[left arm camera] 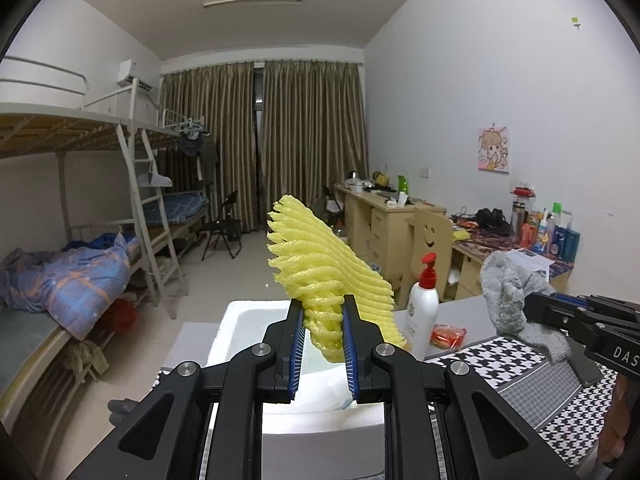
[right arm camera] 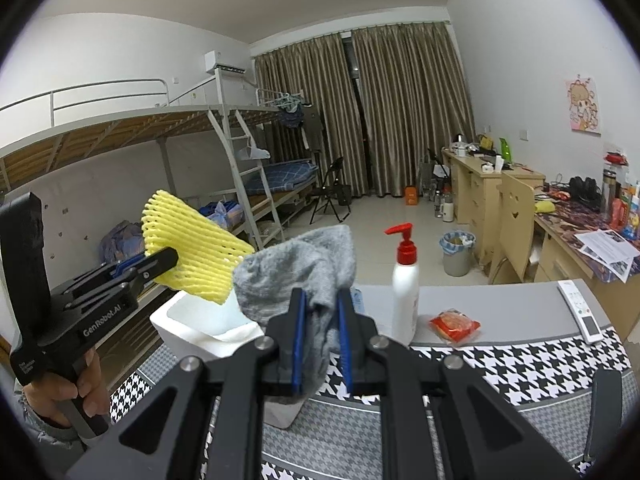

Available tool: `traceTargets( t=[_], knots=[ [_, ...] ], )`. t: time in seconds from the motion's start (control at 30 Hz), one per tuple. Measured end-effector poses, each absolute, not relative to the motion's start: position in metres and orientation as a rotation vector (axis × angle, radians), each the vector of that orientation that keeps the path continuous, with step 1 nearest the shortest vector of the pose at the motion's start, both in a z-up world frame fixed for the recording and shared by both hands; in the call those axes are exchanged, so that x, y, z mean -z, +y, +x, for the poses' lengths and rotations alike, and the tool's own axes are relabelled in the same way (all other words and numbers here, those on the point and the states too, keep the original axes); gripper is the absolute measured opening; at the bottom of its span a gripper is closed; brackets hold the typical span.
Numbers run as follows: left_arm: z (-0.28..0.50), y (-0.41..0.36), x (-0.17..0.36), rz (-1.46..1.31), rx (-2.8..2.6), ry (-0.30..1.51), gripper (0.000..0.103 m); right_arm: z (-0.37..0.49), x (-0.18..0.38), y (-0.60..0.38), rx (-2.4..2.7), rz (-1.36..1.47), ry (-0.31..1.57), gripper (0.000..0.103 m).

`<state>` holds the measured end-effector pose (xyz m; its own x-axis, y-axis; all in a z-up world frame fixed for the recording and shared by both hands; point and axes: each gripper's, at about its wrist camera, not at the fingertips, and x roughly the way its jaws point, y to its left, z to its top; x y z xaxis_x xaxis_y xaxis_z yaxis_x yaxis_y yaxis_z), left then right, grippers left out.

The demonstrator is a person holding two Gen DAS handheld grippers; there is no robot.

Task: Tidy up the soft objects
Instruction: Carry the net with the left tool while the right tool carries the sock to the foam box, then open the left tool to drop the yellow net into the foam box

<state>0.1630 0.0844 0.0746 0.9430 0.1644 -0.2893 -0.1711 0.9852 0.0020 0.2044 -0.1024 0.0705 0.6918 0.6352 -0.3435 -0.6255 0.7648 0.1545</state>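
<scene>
On the table (right arm camera: pixel 500 312), with its houndstooth cloth (right arm camera: pixel 520 364), a white foam box (right arm camera: pixel 180 324) stands at the left end, open at the top; its inside looks bare white, though much of it is hidden. Both soft things are held up in the air over or just beside that box. The left gripper (left arm camera: pixel 322 322) is clamped on the lower end of a yellow foam net sleeve (left arm camera: pixel 320 256), whose long axis rises up and away from the jaws. Directly below it lies the box, so I judge this hand the nearer for a drop. The right gripper (right arm camera: pixel 322 312) is clamped on a crumpled grey cloth (right arm camera: pixel 296 264), with the box below and to its left. A pump bottle (right arm camera: pixel 406 280) and a small red packet (right arm camera: pixel 454 326) stand to the right, outside the box
</scene>
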Motion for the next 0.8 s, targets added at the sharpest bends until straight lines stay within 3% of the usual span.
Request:
traceTargets(
  t=[0.8],
  knots=[
    [0.179, 0.108, -0.064, -0.038, -0.285, 0.352, 0.020, 0.216, -0.074, -0.053, -0.808, -0.038, 0.427, 0.019]
  ],
)
